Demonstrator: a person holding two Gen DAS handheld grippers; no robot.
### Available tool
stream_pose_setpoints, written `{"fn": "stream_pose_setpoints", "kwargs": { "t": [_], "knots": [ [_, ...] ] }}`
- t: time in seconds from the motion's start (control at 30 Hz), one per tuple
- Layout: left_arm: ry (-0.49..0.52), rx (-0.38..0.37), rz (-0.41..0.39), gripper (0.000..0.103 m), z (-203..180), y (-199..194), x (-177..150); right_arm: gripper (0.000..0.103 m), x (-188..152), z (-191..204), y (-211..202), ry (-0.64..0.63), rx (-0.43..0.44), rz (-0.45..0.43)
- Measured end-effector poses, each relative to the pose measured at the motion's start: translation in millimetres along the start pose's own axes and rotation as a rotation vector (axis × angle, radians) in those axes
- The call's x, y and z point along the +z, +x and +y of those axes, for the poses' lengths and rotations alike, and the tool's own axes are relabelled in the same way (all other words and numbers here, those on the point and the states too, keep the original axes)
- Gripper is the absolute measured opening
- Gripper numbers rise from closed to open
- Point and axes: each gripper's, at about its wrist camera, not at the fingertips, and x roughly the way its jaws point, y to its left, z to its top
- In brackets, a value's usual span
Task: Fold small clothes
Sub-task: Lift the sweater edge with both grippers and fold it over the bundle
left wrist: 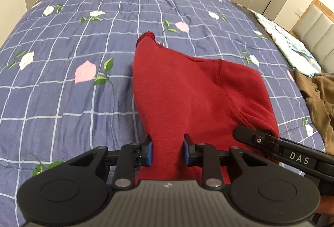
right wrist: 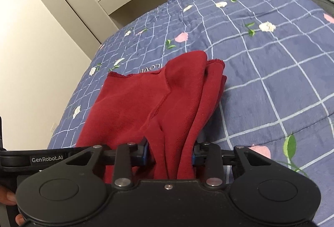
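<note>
Red knit garment (left wrist: 187,89): centre of both wrist views, near edge lifted off the bed, far end with hemmed edge resting on the cover; stitched seams visible, cloth bunched in folds on its right side in the right wrist view (right wrist: 167,101).

Left gripper (left wrist: 168,151): lower centre, blue pads closed narrowly onto a gathered strip of the red cloth.

Right gripper (right wrist: 172,154): lower centre, jaws pinched on several bunched layers of the same garment; also seen at lower right of the left view.

Bed cover (left wrist: 73,91): blue, white grid, pink and white flowers.

Brown garment (left wrist: 321,97): right edge, crumpled.

Pale floral cloth (left wrist: 288,43): upper right.

Beige cabinets (right wrist: 62,7): upper left.
</note>
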Motion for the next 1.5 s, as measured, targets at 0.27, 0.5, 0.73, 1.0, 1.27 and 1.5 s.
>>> {"fn": "stream_pose_setpoints", "kwargs": {
  "t": [0.27,0.5,0.73,1.0,1.27,1.5],
  "knots": [
    [0.006,0.01,-0.038,0.028,6,-31,3,0.035,7,26,-15,-0.048,0.031,-0.023],
    [-0.007,0.06,-0.064,0.028,32,-69,1,0.035,3,66,-13,-0.07,0.1,-0.014],
    [-0.045,0.131,-0.071,0.029,73,-98,-9,0.035,-10,113,0,-0.092,0.162,0.026],
    [-0.135,0.165,-0.026,0.03,112,-89,-37,0.035,-39,139,27,-0.139,0.149,0.099],
    [-0.17,0.177,-0.027,0.032,118,-77,-62,0.036,-58,133,36,-0.173,0.121,0.125],
    [-0.175,0.184,-0.032,0.033,116,-78,-62,0.037,-57,135,36,-0.181,0.116,0.125]
  ]
}}
